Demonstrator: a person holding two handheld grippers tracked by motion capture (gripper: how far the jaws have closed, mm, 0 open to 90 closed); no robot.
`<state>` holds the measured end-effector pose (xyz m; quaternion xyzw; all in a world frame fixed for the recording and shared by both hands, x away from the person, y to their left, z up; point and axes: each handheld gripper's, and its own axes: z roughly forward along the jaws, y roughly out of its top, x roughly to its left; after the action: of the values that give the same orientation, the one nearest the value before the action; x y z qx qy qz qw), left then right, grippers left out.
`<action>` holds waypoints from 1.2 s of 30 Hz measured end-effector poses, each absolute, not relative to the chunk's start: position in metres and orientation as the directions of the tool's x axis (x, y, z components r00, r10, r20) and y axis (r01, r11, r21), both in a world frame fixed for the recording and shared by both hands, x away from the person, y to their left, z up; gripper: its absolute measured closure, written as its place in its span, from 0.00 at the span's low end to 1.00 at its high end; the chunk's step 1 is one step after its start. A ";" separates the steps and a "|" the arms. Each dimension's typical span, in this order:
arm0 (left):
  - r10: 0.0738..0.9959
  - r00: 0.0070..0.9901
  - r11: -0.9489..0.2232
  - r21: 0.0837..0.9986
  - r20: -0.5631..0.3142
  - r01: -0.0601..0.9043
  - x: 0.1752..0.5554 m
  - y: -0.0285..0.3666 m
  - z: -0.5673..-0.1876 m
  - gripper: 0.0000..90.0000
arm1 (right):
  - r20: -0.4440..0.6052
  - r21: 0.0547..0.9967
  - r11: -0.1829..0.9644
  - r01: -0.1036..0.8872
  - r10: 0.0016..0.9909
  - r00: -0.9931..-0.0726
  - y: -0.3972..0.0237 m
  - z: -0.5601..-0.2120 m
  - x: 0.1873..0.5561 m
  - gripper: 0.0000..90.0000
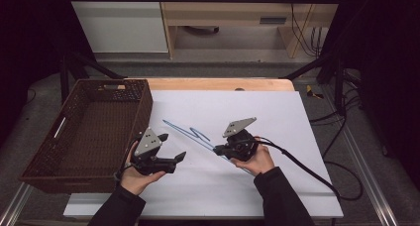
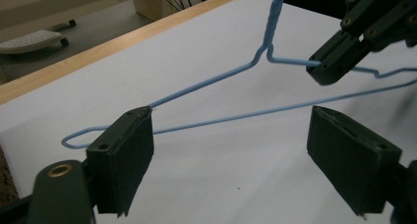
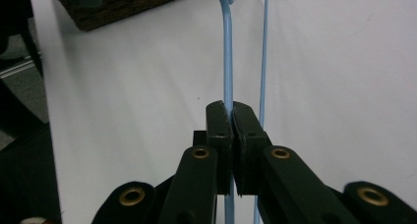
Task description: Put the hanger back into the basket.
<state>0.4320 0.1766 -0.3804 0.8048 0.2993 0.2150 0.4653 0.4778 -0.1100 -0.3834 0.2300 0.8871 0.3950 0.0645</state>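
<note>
A thin blue wire hanger (image 1: 190,133) lies slantwise on the white sheet (image 1: 277,117), lifted a little at its right end. My right gripper (image 1: 216,149) is shut on one wire of the hanger (image 3: 227,47); in the right gripper view the jaws (image 3: 232,106) pinch that wire, and the second wire runs just beside them. My left gripper (image 1: 173,146) stands open to the left of the hanger, next to the basket. In the left gripper view its jaws (image 2: 231,121) are spread wide with nothing pressed between them, the hanger (image 2: 216,79) lies just beyond them, and the right gripper (image 2: 327,69) grips a wire.
A dark brown wicker basket (image 1: 143,112) stands at the left, overhanging the table's edge; its corner (image 3: 128,5) shows in the right gripper view. The wooden table edge (image 1: 218,84) runs behind the sheet. A black cable (image 1: 302,166) trails right from the right gripper.
</note>
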 end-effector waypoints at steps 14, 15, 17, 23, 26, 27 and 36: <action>0.594 0.785 -0.521 0.828 0.178 0.207 0.427 0.173 -0.380 0.17 | 0.120 0.709 0.623 0.331 0.356 -0.927 -0.125 -0.376 0.465 0.98; 0.588 0.787 -0.530 0.824 0.186 0.201 0.427 0.172 -0.380 0.17 | 0.123 0.708 0.622 0.335 0.358 -0.926 -0.126 -0.376 0.464 0.98; 0.579 0.793 -0.540 0.819 0.192 0.196 0.427 0.170 -0.380 0.17 | 0.127 0.711 0.620 0.332 0.351 -0.928 -0.128 -0.378 0.463 0.98; 0.538 0.817 -0.582 0.793 0.210 0.179 0.429 0.163 -0.381 0.17 | 0.134 0.722 0.613 0.323 0.334 -0.933 -0.133 -0.381 0.459 0.98; 0.520 0.823 -0.608 0.776 0.231 0.166 0.429 0.160 -0.381 0.17 | 0.134 0.724 0.614 0.315 0.323 -0.937 -0.135 -0.381 0.458 0.98; 0.507 0.828 -0.621 0.768 0.242 0.155 0.429 0.158 -0.381 0.17 | 0.136 0.724 0.615 0.312 0.316 -0.939 -0.137 -0.382 0.456 0.98; 0.418 0.841 -0.720 0.690 0.344 0.075 0.425 0.145 -0.378 0.21 | 0.154 0.726 0.615 0.306 0.289 -0.945 -0.141 -0.383 0.450 0.98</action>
<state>0.4246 0.1452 -0.3782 0.8940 0.1380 0.2463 0.3480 0.4495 -0.1412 -0.3826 0.1656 0.8987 0.4060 -0.0108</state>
